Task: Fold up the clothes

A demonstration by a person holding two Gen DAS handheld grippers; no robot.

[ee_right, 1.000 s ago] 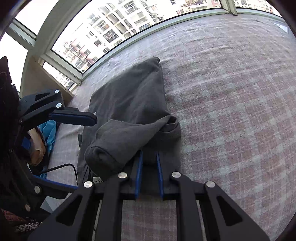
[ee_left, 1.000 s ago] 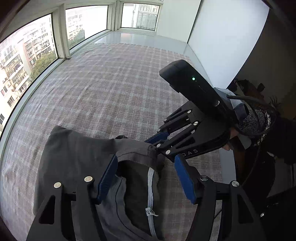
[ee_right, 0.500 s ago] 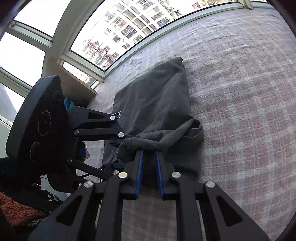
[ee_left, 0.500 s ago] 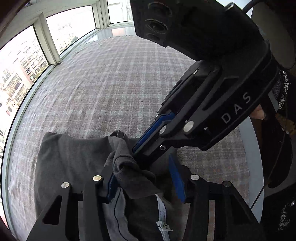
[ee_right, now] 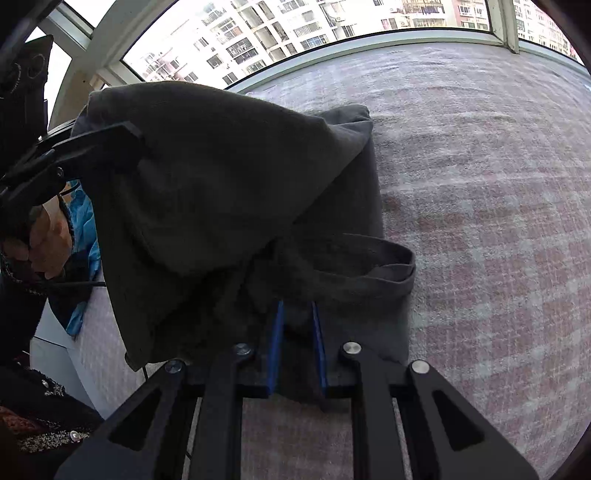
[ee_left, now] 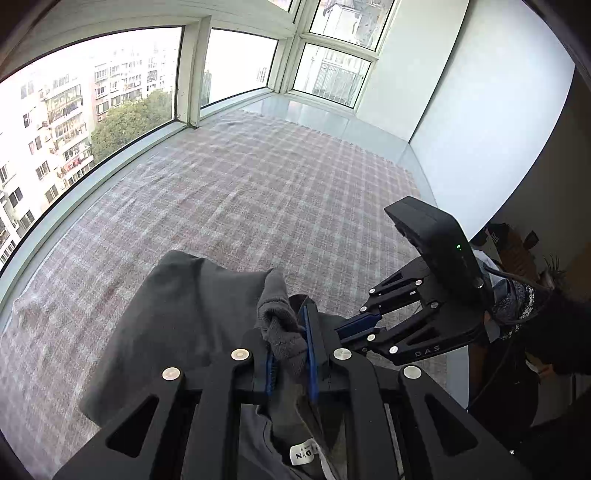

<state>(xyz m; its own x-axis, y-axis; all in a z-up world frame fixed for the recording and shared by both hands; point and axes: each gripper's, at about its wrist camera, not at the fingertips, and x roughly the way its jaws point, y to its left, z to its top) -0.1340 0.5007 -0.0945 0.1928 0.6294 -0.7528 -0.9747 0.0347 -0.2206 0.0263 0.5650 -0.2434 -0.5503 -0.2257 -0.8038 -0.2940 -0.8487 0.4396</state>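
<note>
- Item: 1 dark grey sweatshirt (ee_left: pixel 177 314), partly spread on the plaid-covered bed (ee_left: pixel 258 192), its near end lifted; a white neck label (ee_left: pixel 303 453) shows under the left tool.
- Left hand-held gripper (ee_left: pixel 290 354): blue pads drawn narrow, clamped on a bunched fold of the sweatshirt right at the fingertips. The body of the garment runs forward and to the left of it.
- Right hand-held gripper (ee_right: pixel 297 354): pads narrow, pinching an edge of the same garment; a ribbed hem or cuff (ee_right: pixel 384 266) loops just ahead and to the right of it.
- Key relation: in the right wrist view the cloth rises from the right tool up and leftward to the left tool, hanging as a raised sheet. The garment's long axis runs away from both tools toward the window (ee_right: pixel 295 29).
- Nearness: both tools grip the near end and sit close together; neither is clearly nearer the far end.
- Stage, judged: a fold in mid-carry; its direction cannot be told.
</note>
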